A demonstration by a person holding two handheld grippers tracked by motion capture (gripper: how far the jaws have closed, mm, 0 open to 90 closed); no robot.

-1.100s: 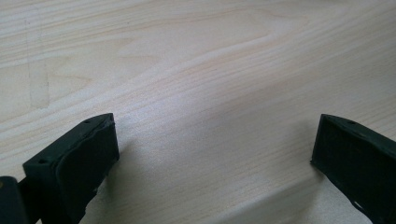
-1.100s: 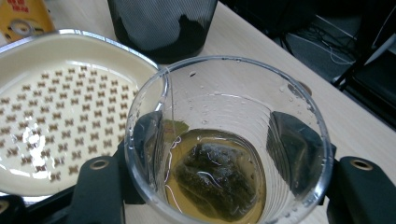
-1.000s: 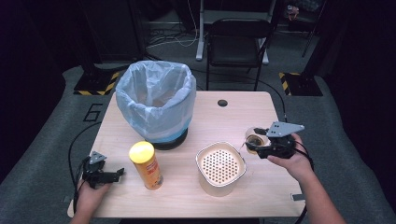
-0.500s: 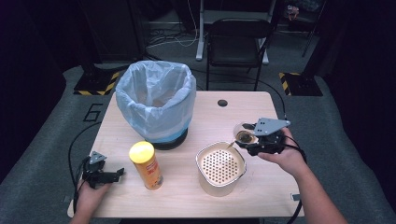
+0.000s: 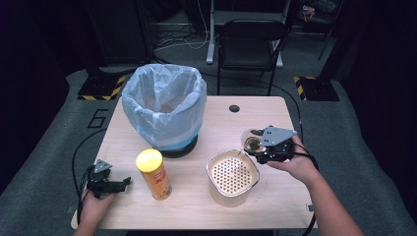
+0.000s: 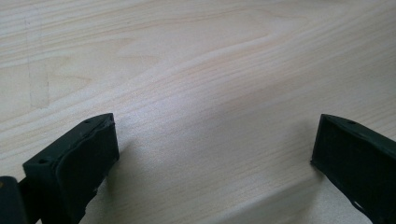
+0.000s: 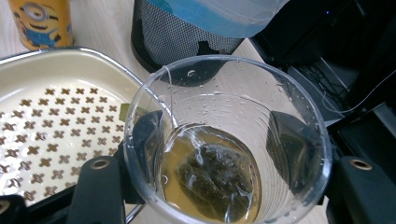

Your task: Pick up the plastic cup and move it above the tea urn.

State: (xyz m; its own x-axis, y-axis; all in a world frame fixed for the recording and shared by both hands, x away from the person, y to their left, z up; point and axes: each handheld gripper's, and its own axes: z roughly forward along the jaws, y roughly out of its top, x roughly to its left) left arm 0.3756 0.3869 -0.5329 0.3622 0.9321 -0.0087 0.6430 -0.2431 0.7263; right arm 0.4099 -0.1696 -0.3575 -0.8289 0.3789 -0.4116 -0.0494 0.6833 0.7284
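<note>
My right gripper [image 5: 253, 147] is shut on a clear plastic cup [image 5: 252, 140] [image 7: 224, 140], held upright just right of the cream strainer pot [image 5: 233, 174]. A tea bag [image 7: 212, 179] lies in yellowish liquid at the bottom of the cup, its string running over the rim. The pot's perforated insert [image 7: 42, 135] lies close on the left in the right gripper view. My left gripper [image 5: 120, 183] [image 6: 210, 154] rests open on the wooden table [image 5: 221, 118] at the front left, with nothing between its jaws.
A black mesh bin lined with a pale blue bag [image 5: 164, 105] stands at the back left of the table. A yellow snack can [image 5: 155, 174] [image 7: 42, 21] stands in front of it. A chair [image 5: 251, 42] stands beyond the far edge.
My right gripper has carried the cup leftward, from the table's right side up to the edge of the strainer pot. The left gripper has stayed still.
</note>
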